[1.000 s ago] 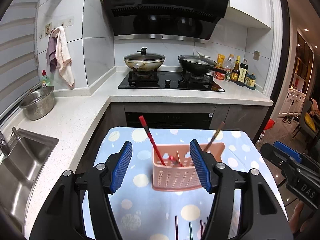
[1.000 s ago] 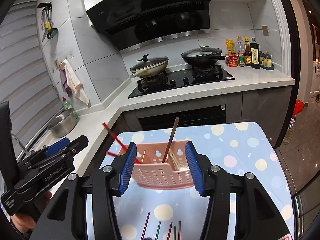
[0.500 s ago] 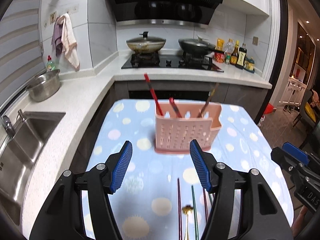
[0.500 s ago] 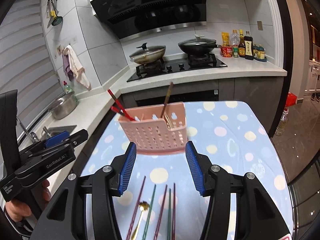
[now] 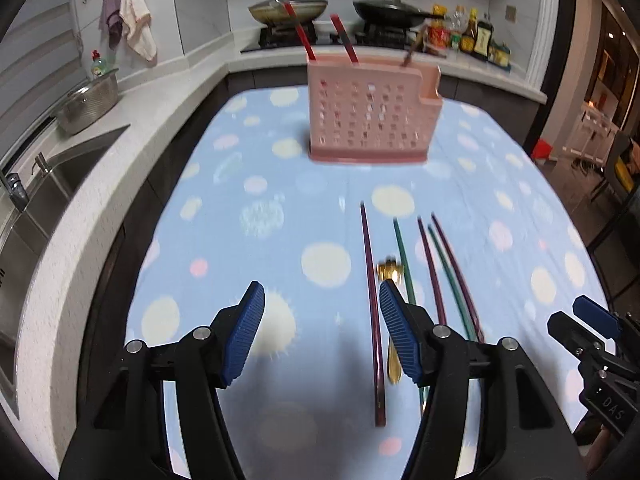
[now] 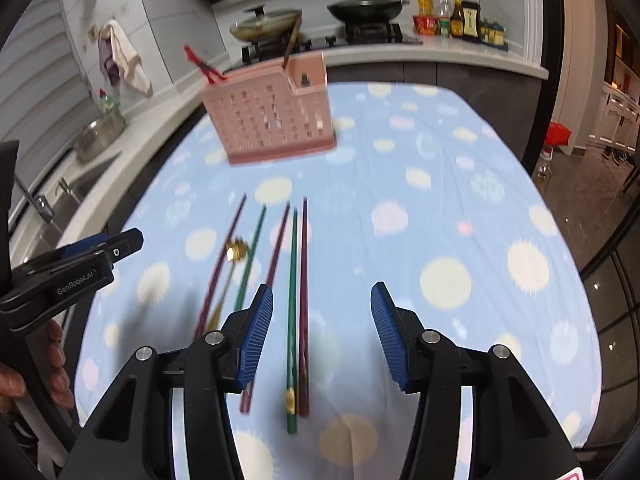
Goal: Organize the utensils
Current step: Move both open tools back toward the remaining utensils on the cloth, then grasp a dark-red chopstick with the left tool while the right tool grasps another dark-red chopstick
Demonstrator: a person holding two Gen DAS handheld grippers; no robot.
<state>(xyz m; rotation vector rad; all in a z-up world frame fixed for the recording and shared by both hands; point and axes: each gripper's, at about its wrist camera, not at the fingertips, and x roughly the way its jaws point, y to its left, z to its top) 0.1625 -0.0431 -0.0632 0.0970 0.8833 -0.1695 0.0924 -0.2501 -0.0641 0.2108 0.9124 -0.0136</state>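
The left gripper (image 5: 321,332) hung with its blue pads apart and empty over the near edge of the blue polka-dot tablecloth (image 5: 256,184). Just right lay five loose maroon and green chopsticks (image 6: 295,280) and a gold spoon (image 5: 392,280), with the right gripper (image 6: 322,332) likewise parted and empty above them. The pink perforated plastic utensil holder (image 5: 368,116) stood toward the far edge, holding red and brown chopsticks.

Before you, a pink perforated plastic utensil caddy (image 5: 368,118) stands upright on the dotted blue cloth, red chopsticks (image 5: 299,32) leaning inside | nearer, loose maroon and green chopsticks (image 6: 295,300) lie side by side flat | a small gold spoon (image 6: 234,254) rests among them.
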